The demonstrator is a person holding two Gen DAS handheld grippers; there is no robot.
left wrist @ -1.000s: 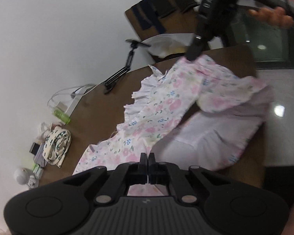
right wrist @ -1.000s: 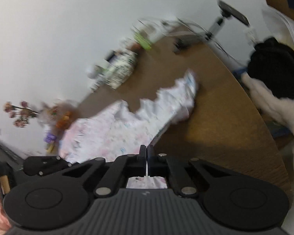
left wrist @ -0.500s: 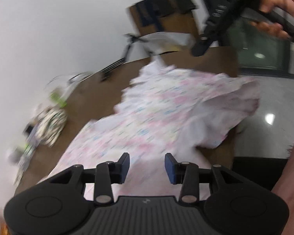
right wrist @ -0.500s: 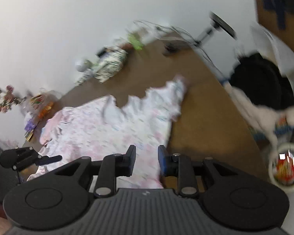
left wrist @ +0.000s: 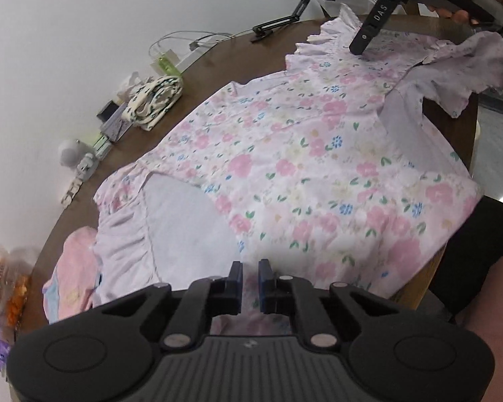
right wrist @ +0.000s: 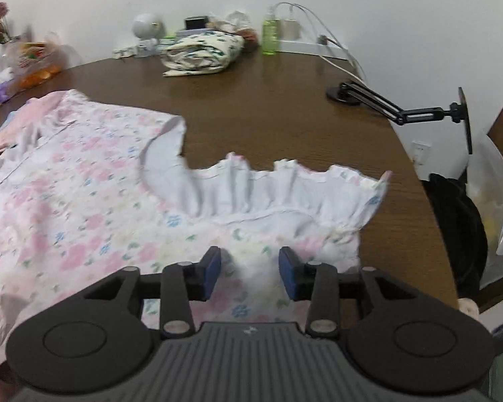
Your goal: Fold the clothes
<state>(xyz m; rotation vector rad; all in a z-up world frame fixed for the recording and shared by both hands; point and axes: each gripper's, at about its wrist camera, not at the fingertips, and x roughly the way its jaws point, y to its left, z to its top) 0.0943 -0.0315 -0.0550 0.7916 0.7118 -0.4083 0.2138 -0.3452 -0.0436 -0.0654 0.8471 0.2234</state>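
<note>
on the table [left wrist: 218, 77] in the left wrist view, the dress [left wrist: 301, 174] lies spread flat, one ruffled sleeve hanging past the far edge. the left gripper [left wrist: 249, 279] hovers over the hem, jaws nearly together with a slim gap, holding nothing. it also shows the right tool from outside.

from the right wrist view, the right gripper [right wrist: 249, 276] is wide apart above the ruffle [right wrist: 285, 194], empty; only here are the bottle [right wrist: 270, 33] and folded cloth [right wrist: 201, 52] clear. best pinch seam corners squarely before folding.
</note>
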